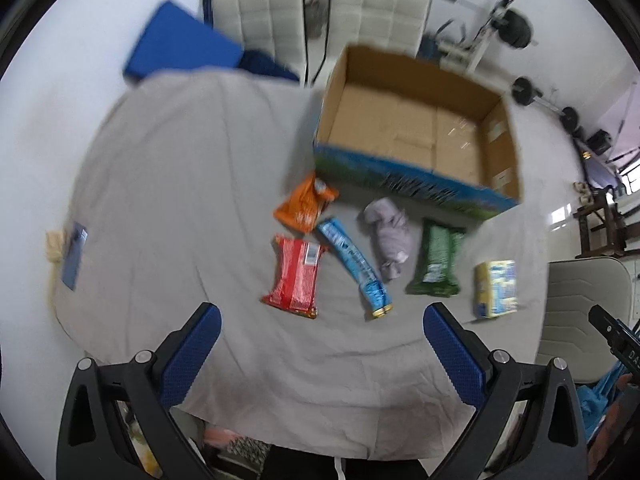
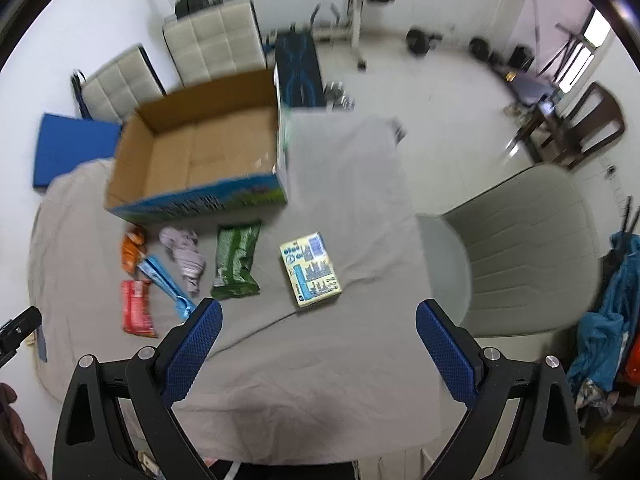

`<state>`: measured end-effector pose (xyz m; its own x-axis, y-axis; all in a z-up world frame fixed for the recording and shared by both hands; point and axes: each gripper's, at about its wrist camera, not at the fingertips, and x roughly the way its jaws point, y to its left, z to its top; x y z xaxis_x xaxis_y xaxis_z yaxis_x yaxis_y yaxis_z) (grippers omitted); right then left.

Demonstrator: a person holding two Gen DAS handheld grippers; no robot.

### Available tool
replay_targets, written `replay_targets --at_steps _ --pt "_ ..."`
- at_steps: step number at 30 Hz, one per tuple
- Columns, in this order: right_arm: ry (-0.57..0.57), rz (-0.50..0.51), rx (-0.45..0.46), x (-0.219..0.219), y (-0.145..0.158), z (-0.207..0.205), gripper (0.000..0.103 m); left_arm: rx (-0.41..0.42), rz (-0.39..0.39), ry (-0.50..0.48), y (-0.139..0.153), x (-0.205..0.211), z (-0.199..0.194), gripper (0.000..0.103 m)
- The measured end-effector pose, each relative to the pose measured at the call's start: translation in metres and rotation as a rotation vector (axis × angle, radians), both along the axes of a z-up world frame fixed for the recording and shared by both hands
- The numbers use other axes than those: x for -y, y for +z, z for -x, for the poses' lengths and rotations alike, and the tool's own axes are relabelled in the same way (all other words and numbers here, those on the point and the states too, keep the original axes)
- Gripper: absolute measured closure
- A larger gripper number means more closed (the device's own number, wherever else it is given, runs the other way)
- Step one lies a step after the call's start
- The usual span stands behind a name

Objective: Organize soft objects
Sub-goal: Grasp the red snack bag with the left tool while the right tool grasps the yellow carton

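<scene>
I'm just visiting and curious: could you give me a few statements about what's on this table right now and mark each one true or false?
1. The cardboard box already holds several packets. False: its inside looks empty.
2. Both the left gripper and the right gripper are open and hold nothing. True.
3. The green packet lies between the rolled grey cloth and the yellow pack. True.
4. The red packet stands upright against the box. False: it lies flat on the grey sheet, apart from the box.
5. The blue packet lies beside the red packet. True.

Grey padded chair (image 2: 528, 248), blue mat (image 1: 180, 46), white quilted chairs (image 2: 216, 40), barbell weights (image 1: 518, 28)
</scene>
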<state>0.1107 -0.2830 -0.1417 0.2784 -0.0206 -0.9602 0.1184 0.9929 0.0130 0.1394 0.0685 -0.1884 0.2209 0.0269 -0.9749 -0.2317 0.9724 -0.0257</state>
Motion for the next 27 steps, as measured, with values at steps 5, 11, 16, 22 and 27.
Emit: replay_targets --at_steps 5,11,16,22,27 --pt "-0.002 -0.016 -0.123 0.007 -0.091 -0.048 0.004 -0.091 0.007 0.025 -0.074 -0.009 -0.031 0.0" --pt "0.033 -0.023 -0.259 0.002 -0.183 -0.087 0.004 -0.227 0.014 0.052 -0.156 -0.026 -0.056 0.008" --pt "0.06 0.011 -0.352 -0.009 -0.236 -0.097 0.004 -0.312 0.017 0.073 -0.205 -0.041 -0.058 0.008" --pt "0.079 0.025 -0.409 -0.017 -0.273 -0.104 0.004 -0.355 0.053 0.072 -0.235 -0.054 -0.049 0.017" --pt "0.072 0.028 -0.436 -0.02 -0.297 -0.106 0.019 -0.32 0.073 0.079 -0.238 -0.06 -0.037 0.05"
